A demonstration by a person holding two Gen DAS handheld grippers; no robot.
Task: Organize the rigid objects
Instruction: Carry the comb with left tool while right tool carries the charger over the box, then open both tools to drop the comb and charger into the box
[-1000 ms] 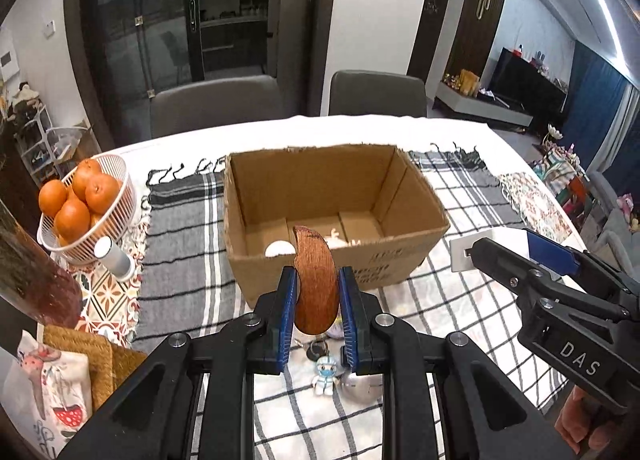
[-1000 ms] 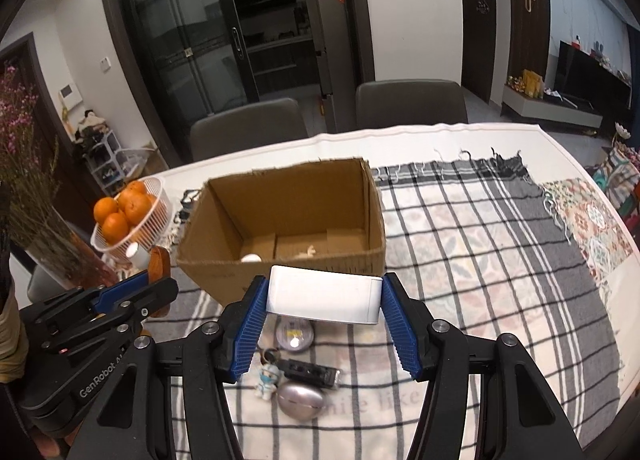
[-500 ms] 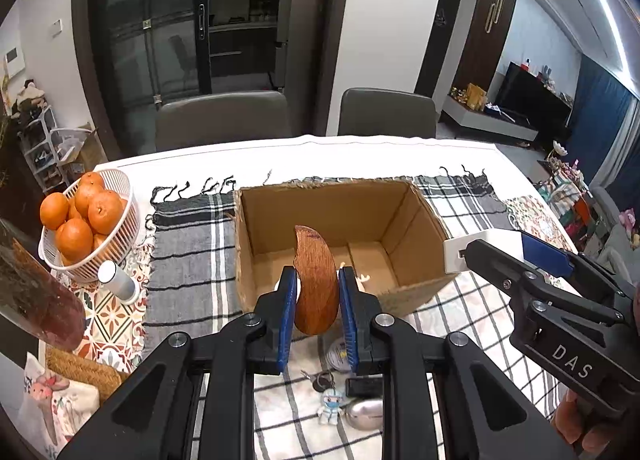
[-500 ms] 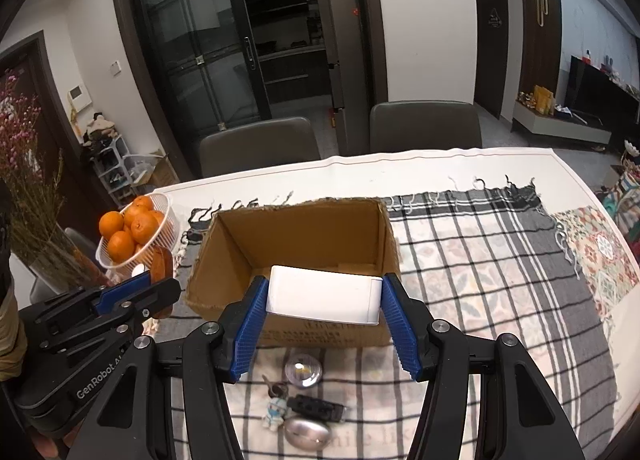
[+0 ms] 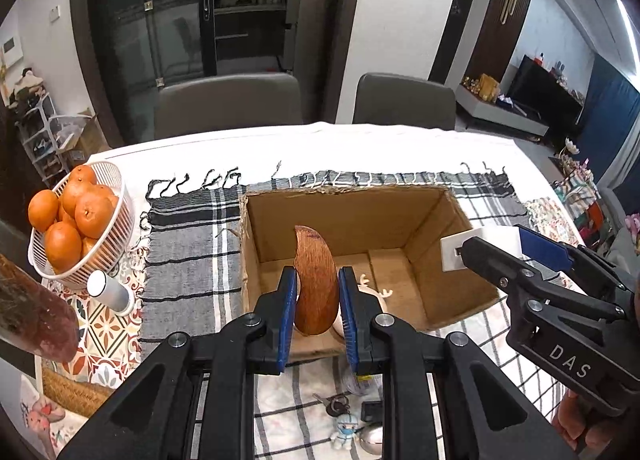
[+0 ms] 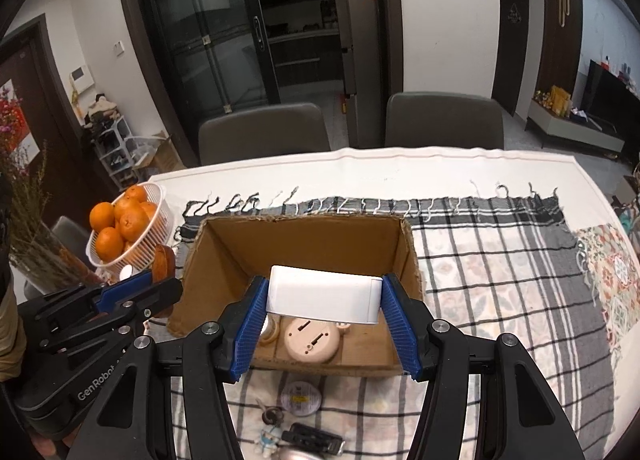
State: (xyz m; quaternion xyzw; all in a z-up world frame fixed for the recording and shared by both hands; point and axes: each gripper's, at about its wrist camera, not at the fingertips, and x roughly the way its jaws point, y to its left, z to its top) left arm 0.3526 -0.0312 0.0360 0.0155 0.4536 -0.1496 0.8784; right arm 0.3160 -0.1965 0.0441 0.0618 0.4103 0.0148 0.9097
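Over the box [image 6: 296, 244] now, both claws moved forward from its front: left claw [image 5: 318, 310] grips wood piece [image 5: 316, 280], right claw [image 6: 324, 310] grips white block [image 6: 324, 292]. Drop looks next.

Brown cardboard box [image 5: 436, 292]; grey-white plaid cloth [image 6: 500, 260]; oranges [image 5: 76, 216].

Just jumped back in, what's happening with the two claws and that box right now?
Both claws are loaded and held over the open cardboard box. The left claw grips a curved brown wooden piece; the right claw grips a white rectangular block. A round beige item already lies in the box. Keys, a figurine and other small items lie on the checked cloth in front.
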